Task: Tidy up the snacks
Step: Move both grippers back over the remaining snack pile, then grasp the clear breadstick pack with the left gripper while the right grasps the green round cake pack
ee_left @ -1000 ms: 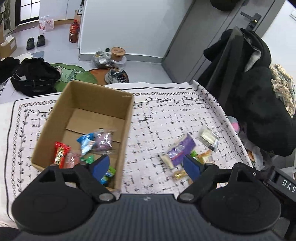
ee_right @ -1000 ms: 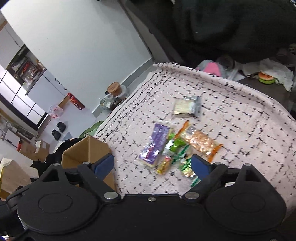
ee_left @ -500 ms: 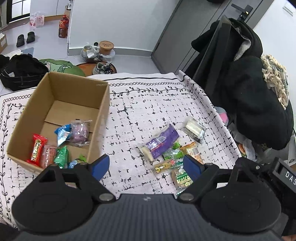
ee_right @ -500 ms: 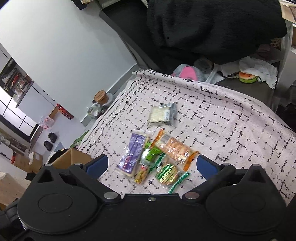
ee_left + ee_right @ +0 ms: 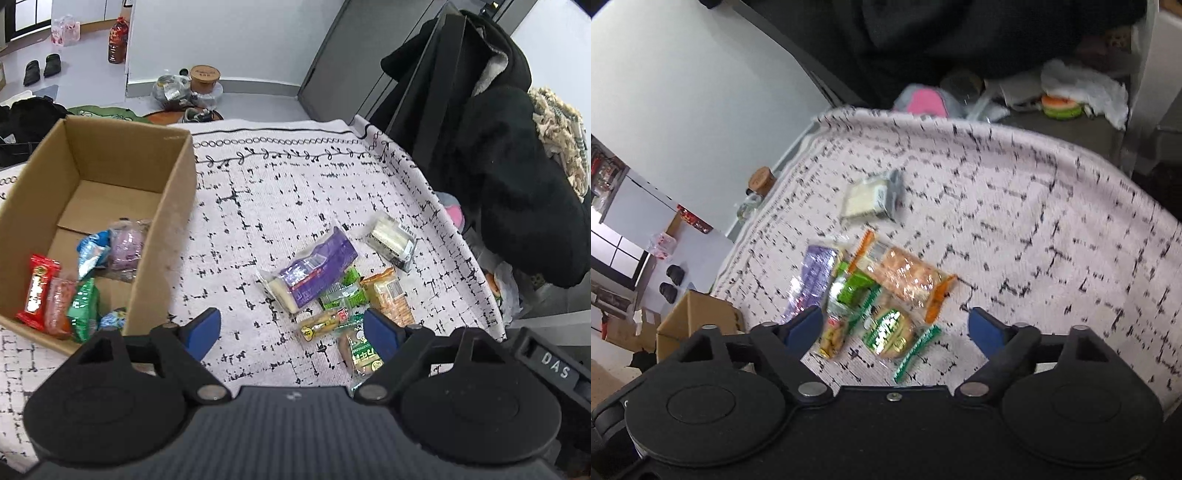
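Room: white wall (image 5: pixel 221 33) and grey door (image 5: pixel 354 62) ahead of the tongs. Pale floor (image 5: pixel 85 77) carrying black slippers (image 5: pixel 42 68), red bottle (image 5: pixel 118 40), lidded jar (image 5: pixel 204 75). Black coat (image 5: pixel 517 166) hanging ahead-right. Patterned tablecloth (image 5: pixel 295 192) beneath.

text: "DAS" | on: black label plate (image 5: pixel 551 364) | where: 4 o'clock edge, left wrist view | snack wrappers: print unreadable

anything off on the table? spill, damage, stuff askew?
No spill or damage visible. The loose snacks lie in an overlapping heap on the tablecloth: the purple packet rests across the green one, the orange cracker pack alongside. The white packet lies apart. The cardboard box stands upright, part-filled.
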{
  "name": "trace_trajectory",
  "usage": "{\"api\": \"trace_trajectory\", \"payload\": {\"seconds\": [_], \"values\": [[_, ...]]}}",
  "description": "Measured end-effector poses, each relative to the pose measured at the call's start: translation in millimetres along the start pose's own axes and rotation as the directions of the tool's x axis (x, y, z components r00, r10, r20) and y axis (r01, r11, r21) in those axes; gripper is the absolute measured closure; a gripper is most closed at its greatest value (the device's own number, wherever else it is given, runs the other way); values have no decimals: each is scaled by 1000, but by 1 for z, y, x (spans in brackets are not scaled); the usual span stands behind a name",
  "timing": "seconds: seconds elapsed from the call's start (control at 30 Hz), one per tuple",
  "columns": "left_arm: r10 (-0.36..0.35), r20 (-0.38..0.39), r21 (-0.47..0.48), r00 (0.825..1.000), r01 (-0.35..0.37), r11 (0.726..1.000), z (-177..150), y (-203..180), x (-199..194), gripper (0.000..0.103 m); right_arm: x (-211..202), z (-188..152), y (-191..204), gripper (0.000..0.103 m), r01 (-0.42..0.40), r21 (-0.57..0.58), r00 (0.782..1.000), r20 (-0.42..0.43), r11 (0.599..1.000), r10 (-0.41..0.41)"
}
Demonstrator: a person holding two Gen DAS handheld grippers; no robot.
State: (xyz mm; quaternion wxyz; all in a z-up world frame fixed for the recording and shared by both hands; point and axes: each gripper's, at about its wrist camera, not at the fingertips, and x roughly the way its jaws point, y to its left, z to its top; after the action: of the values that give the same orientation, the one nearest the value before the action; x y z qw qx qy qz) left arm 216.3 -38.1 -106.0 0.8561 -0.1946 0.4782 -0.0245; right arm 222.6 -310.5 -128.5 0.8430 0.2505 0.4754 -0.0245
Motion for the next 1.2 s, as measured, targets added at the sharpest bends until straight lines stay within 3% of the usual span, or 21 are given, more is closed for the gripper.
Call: {"api": "trace_trajectory", "payload": {"seconds": [0.2,0.3,0.7,1.0,1.2], "values": [[-16,-25,13,1000,17,1000,-1,-6,27,26,16,0,-5,35,21,35,999,-39,999,-20],[-29,-52,15,998,29,999,-3,-9,43,35,25,1,-7,36,41,40,998,-55,998,-39],[-55,-133,29,990,59,998,-6,-17,95,36,46,4,-11,36,83,52,993,-92,995,-78],[-47,-116,76,992,56,996,-8,-23,111,37,53,11,-9,39,61,67,997,-59,996,-58],[-41,-101,106,994,52,993,-10,-21,109,51,59,8,-2,44,43,55,997,-67,998,-40]]}}
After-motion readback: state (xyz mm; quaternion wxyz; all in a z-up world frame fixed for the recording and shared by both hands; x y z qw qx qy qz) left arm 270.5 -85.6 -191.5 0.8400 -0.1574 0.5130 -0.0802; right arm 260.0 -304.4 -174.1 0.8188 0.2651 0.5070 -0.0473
